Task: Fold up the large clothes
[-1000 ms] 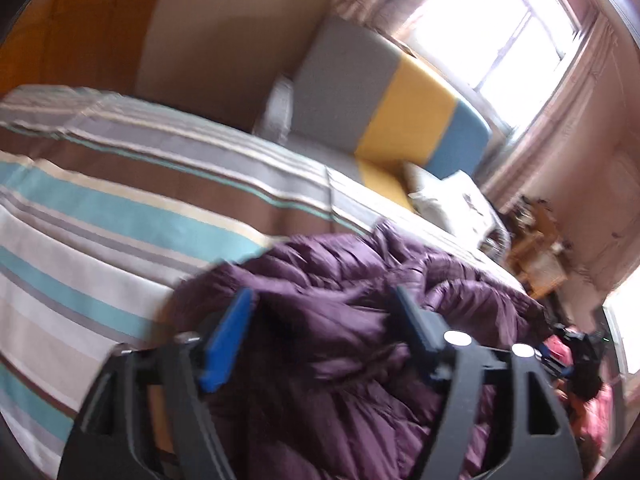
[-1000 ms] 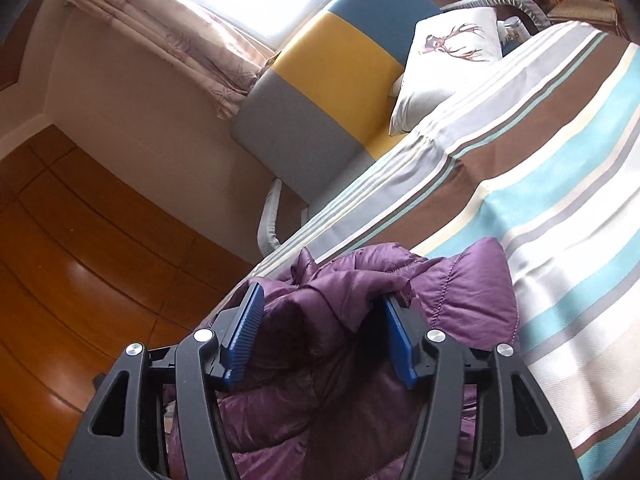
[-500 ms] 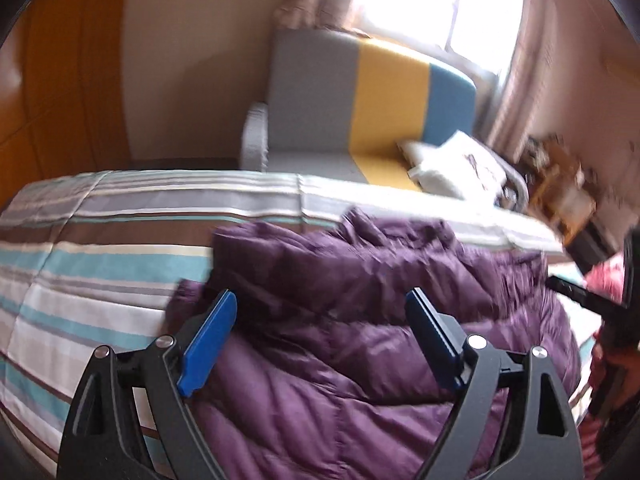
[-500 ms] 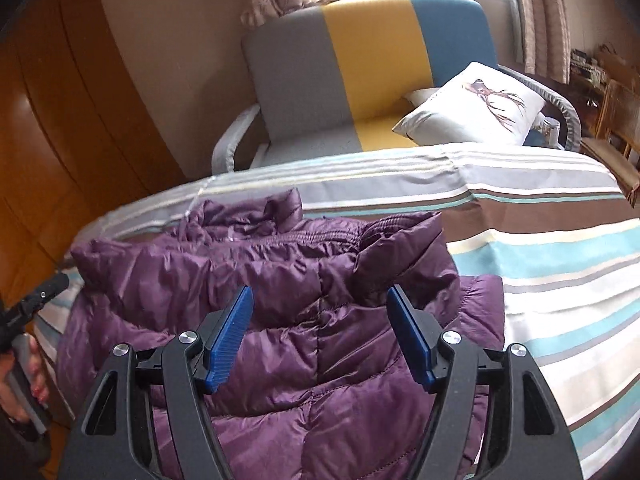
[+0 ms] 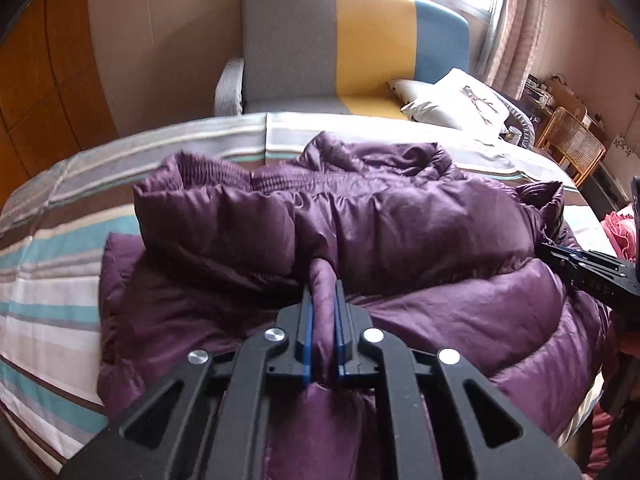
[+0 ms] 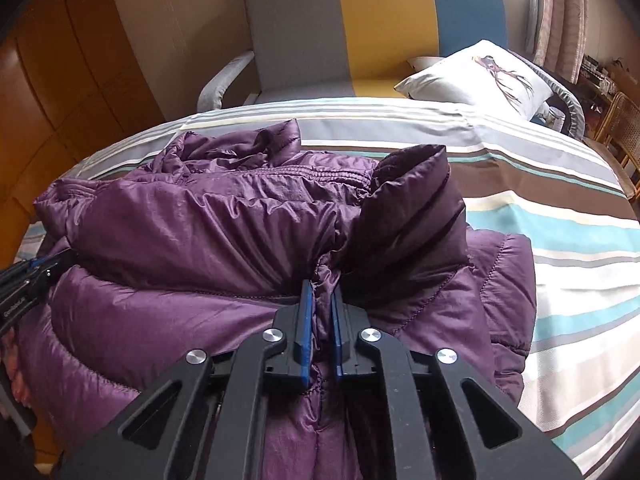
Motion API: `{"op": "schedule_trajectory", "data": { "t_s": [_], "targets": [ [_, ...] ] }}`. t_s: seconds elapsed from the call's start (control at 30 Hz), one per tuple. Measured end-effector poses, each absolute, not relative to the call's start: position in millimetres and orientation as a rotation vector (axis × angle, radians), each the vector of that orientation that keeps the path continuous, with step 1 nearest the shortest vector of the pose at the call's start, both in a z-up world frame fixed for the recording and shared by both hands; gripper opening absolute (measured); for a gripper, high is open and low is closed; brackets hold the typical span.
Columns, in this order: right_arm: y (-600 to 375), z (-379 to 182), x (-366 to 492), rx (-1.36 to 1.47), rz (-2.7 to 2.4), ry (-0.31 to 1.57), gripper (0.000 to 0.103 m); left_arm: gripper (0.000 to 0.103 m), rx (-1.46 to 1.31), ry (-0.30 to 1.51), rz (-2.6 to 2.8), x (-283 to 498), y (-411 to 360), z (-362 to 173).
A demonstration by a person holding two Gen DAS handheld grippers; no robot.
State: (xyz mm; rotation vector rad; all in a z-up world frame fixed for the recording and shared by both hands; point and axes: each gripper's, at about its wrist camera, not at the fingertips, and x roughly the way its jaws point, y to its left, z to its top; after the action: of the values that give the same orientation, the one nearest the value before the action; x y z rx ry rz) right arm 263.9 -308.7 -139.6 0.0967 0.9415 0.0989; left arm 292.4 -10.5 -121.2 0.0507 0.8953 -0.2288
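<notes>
Purple jacket on striped bedspread, armchair behind

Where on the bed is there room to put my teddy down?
Bare striped bedspread lies right of the purple puffer jacket, and a strip runs between its collar and the armchair. The near middle is crowded: jacket, with both hand-held grippers pinching it.

The puffer jacket is shiny quilted purple cloth, the bedspread matt woven, seemingly cotton.
</notes>
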Motion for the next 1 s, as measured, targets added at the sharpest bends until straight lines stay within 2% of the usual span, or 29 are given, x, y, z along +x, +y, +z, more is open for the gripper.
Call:
{"op": "schedule_trajectory", "data": {
  "t_s": [0.17, 0.27, 0.57, 1.0],
  "targets": [
    [-312, -107, 269, 0.092, 0.083, 0.853, 0.006, 0.006, 0.029, 0.795, -0.216, 299, -8, -85],
    [-312, -102, 283, 0.085, 0.071, 0.846, 0.006, 0.006, 0.054, 0.798, -0.195, 316, -12, -84],
    [-309, -132, 319, 0.065, 0.062, 0.888, 0.006, 0.007, 0.080, 0.884, -0.149, 351, -15, -129],
    [-301, -177, 339, 0.081, 0.045, 0.870, 0.007, 0.014, -0.003, 0.863, -0.154, 361, -9, -170]
  ]
}}
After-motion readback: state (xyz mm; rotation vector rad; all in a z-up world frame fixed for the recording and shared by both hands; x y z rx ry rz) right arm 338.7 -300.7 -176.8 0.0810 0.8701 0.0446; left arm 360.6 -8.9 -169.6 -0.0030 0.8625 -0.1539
